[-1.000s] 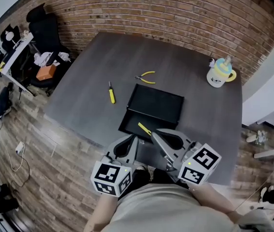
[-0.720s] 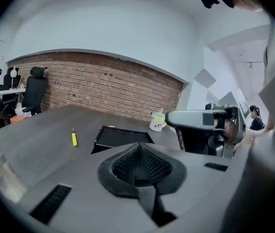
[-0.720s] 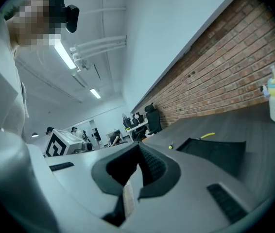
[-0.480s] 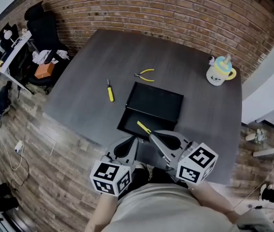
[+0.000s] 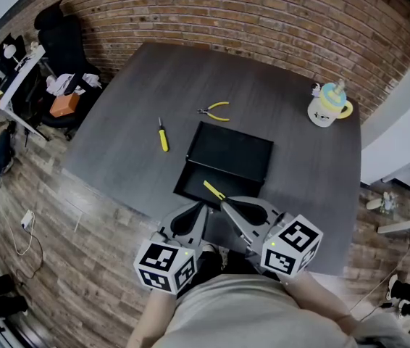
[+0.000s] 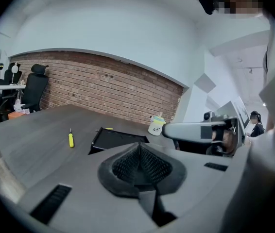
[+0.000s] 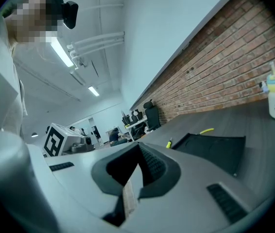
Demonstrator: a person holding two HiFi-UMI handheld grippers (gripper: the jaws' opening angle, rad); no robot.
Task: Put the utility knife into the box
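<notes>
Yellow utility knife (image 5: 214, 190) lies in the near end of the black box (image 5: 237, 151), just beyond my right claw (image 5: 224, 202), which is clenched on nothing like my left claw (image 5: 203, 206), and by my guess it's light, stiff and slick-handled, best pinched mid-handle across its flat sides.

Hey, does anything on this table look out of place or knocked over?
Nothing much. The mug stands upright, nothing spilled. Only the knife lies slantwise at the box's near edge; whether it's fully inside I can't tell.
</notes>
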